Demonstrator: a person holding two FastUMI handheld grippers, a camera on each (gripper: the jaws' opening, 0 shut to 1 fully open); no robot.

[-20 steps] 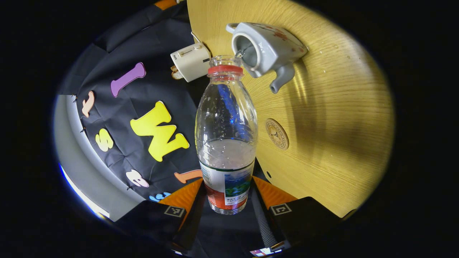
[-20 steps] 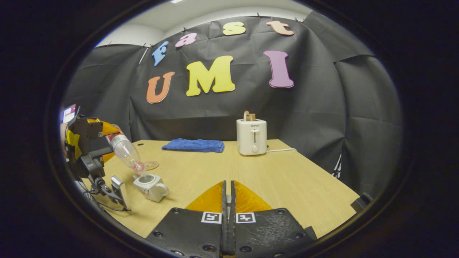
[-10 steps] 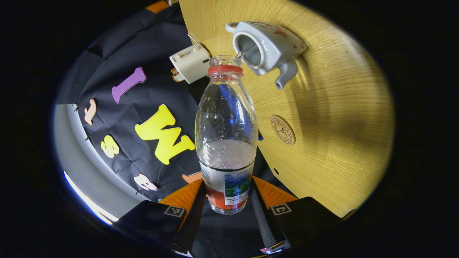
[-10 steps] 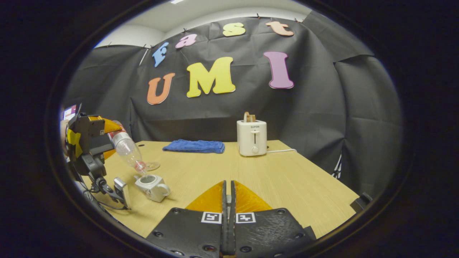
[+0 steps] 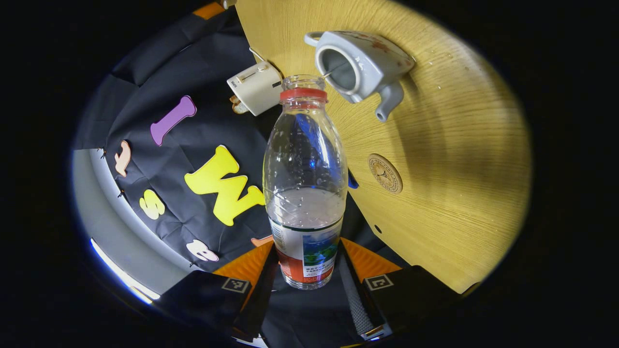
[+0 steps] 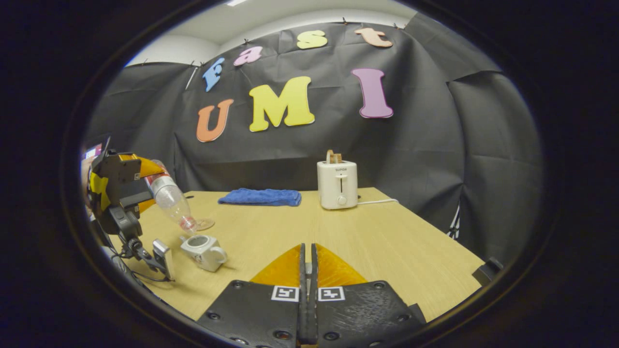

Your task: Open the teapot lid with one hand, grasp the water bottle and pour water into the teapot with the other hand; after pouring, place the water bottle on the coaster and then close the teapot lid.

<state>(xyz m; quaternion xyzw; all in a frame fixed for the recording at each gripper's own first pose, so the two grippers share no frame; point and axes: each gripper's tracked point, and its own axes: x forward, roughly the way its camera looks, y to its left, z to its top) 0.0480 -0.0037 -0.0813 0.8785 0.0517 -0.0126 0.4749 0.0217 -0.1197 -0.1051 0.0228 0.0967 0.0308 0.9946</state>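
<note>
Compared with a second ago, the bottle [image 5: 305,186] has been tipped back a little: in the right gripper view its neck [image 6: 186,223] is seen slightly higher above the teapot [image 6: 204,250], and in the left gripper view the teapot [image 5: 360,65] has drifted a bit further from the bottle mouth.

Left gripper [image 5: 306,270]: fingers closed on the lower, labelled part of the bottle, one on each side. Bottle is uncapped, tilted mouth-down toward the teapot. Some water is left inside; how much cannot be judged reliably through the fisheye. Whether any stream is running right now is too fine to be made out.

Teapot: lid off, opening exposed, sits on the table [image 5: 459,159]. Inside looks grey; water level cannot be read. Lid is not identified in either view.

Coaster [image 5: 385,173]: on the table just beside the teapot, nothing on it.

Right gripper [image 6: 307,270]: fingers pressed together. Nothing visible between them, though the tips are seen edge-on. Held low over the table, well apart from the teapot.

Beyond the teapot: toaster [image 6: 337,184] at the far edge, something in its slot, too small to be identified. Blue cloth [image 6: 261,196] folded flat, also at the far edge. A hand behind the left gripper [image 6: 121,193] is mostly cut off.
</note>
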